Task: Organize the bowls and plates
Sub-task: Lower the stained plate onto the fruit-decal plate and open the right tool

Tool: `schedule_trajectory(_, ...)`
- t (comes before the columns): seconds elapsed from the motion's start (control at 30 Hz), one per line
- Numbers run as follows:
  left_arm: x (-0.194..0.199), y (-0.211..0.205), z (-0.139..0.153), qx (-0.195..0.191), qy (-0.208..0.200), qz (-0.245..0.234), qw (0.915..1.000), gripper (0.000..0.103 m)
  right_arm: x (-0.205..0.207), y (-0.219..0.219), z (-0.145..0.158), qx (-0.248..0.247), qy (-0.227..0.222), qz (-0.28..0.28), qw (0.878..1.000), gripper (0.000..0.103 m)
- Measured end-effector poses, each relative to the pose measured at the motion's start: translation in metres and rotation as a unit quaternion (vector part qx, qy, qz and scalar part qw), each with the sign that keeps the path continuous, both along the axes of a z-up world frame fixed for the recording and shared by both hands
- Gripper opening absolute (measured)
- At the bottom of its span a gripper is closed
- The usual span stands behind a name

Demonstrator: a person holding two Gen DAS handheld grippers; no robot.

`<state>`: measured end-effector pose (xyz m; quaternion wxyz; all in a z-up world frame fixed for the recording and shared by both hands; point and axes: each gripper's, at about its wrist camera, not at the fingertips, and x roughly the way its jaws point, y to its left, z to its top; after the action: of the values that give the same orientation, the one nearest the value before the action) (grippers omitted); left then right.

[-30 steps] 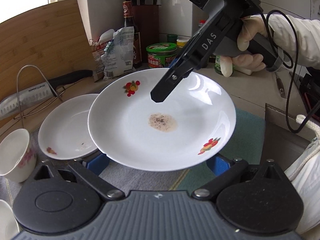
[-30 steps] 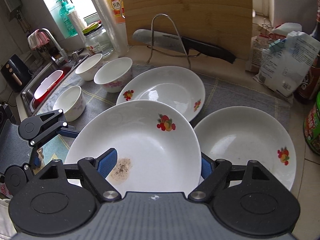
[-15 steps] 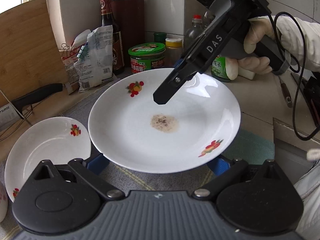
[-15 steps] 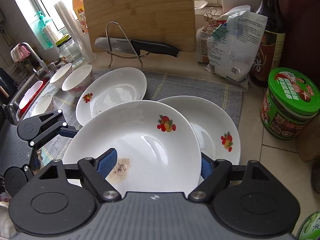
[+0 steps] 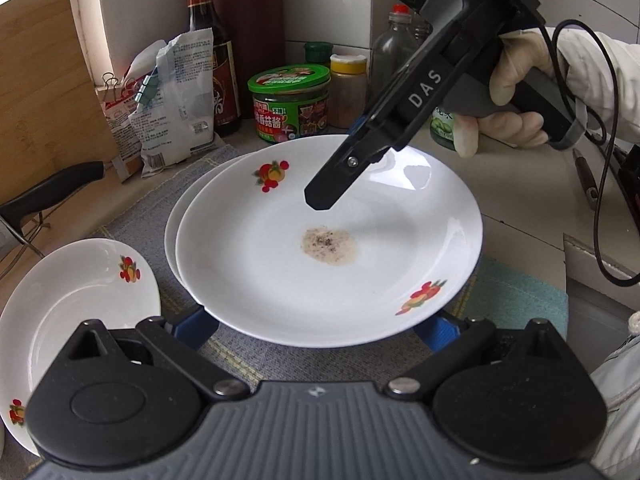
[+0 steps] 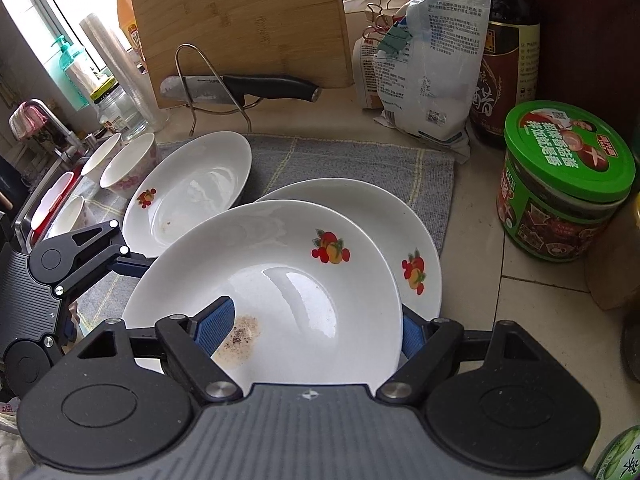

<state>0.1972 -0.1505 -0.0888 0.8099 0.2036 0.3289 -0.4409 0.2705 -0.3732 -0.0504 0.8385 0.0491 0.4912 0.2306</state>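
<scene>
Plate w/ the brown stain [image 5: 328,240] is now hanging right over a 2nd plate [image 6: 416,240] on the grey mat [image 6: 360,160]; 1 s ago that lower plate sat off to the side and the carried one was above bare mat. So I've swung it across and it's nearly lined up for stacking, offset a bit: the lower rim peeks out on the far side in the right wrist view.

Both tools share the load. Right tool [image 6: 312,330] is part open, 1 blue pad on the plate's inner face by the stain and the other under the rim, so it's pinching the near edge. Left tool [image 5: 320,326] has its blue pads tucked under the opposite edge; whether it's clamping or just propping, I can't tell. Gloved hand [image 5: 516,92] grips the right tool's handle.

A 3rd plate [image 5: 72,316] lies left on the mat, bowls [image 6: 128,164] beyond near the sink.

My read: next is lower and release, gently, since contact btwn the 2 plates isn't visible yet.
</scene>
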Motion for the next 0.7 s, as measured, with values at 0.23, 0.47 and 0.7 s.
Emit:
schedule_trajectory(0.23,0.006,-0.004,-0.004,0.006,0.002,-0.001,1.0,0.101,0.006,-0.003,-0.003,-0.001,0.004,0.0,1.0,0.087)
schedule_trajectory(0.47,0.016,-0.012,-0.007,0.021,-0.002,-0.013,0.9997,0.101,0.007,-0.008,-0.004,-0.003,0.01,-0.011,1.0,0.087)
schedule_trajectory(0.7,0.024,-0.02,-0.01,0.048,-0.017,-0.028,0.9983,0.102,0.008,-0.017,0.001,0.009,0.007,-0.023,1.0,0.087)
